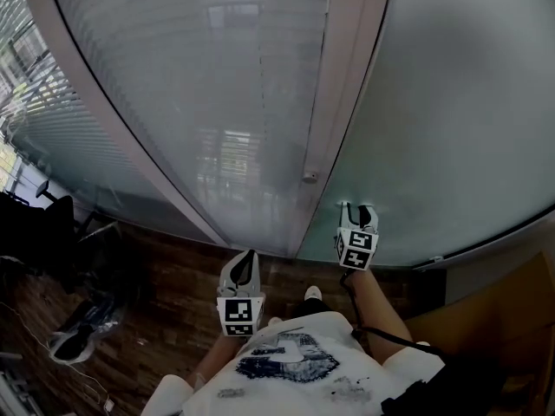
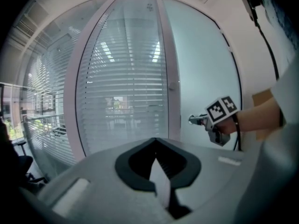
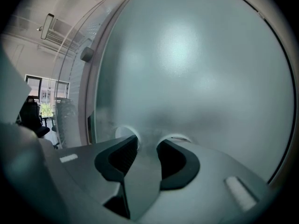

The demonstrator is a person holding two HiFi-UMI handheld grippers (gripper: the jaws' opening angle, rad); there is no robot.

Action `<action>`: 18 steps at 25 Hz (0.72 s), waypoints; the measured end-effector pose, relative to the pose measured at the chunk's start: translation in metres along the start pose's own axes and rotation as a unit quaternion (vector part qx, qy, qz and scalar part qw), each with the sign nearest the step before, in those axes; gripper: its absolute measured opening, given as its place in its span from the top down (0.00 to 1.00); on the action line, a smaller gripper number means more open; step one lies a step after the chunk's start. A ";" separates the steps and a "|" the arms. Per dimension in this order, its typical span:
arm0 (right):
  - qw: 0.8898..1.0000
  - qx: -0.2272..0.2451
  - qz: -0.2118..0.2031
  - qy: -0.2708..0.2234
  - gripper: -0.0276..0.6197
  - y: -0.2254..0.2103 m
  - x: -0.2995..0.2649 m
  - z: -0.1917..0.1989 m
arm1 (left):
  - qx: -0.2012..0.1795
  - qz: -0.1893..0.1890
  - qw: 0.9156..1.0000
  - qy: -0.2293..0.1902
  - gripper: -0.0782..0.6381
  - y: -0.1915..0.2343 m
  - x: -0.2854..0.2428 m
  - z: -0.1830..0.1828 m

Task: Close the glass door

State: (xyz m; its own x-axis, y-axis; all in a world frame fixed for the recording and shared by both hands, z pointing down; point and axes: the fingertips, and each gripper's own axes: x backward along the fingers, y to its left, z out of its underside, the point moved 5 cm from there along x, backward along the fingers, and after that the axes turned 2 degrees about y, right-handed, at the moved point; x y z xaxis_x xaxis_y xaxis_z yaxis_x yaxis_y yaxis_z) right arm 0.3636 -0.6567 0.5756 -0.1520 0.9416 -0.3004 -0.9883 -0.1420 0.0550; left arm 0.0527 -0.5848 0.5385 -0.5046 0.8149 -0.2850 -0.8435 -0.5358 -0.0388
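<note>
- The glass door [image 1: 451,128] is the frosted pane straight ahead of me. It stands to the right of the pale frame post [image 1: 347,85], and the glazing with slatted blinds [image 1: 199,102] is on that post's left.
- I judge it heavy and stiff: a big sheet that starts slowly and carries on once moving. A steady, flat push suits it better than a jab.
- The surface looks smooth and slippery, and this stretch has nothing to pinch. Glass is brittle too, so I would press with the jaw tips low on the pane rather than clamp an edge.
- My right gripper [image 1: 357,208] has its jaws standing wide apart with nothing between them. The tips are at the frosted surface, but I cannot tell whether they touch it or sit just shy.
- My left gripper [image 1: 246,258] hangs near my body, well apart from the door, with its jaws together and empty.
- I cannot tell whether the door is fully home against the post.
</note>
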 end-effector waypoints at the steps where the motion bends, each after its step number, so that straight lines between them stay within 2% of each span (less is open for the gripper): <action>1: 1.000 0.000 0.000 0.000 0.75 -0.001 -0.003 -0.001 | 0.000 0.000 1.000 0.001 0.89 0.000 -0.001 0.000; 12: 1.000 0.002 -0.007 0.001 0.75 -0.010 -0.023 -0.004 | 0.004 -0.011 1.000 0.007 0.89 0.004 -0.005 0.005; 18: 1.000 0.003 -0.012 0.006 0.75 -0.010 -0.027 -0.008 | 0.003 -0.003 1.000 0.007 0.89 -0.001 -0.004 0.002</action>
State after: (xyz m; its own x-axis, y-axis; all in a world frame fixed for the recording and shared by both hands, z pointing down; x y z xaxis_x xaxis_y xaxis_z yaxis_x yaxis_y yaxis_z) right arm 0.3779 -0.6830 0.5758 -0.1275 0.9411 -0.3133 -0.9918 -0.1169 0.0523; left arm 0.0550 -0.5877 0.5418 -0.4961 0.8153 -0.2985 -0.8481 -0.5288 -0.0346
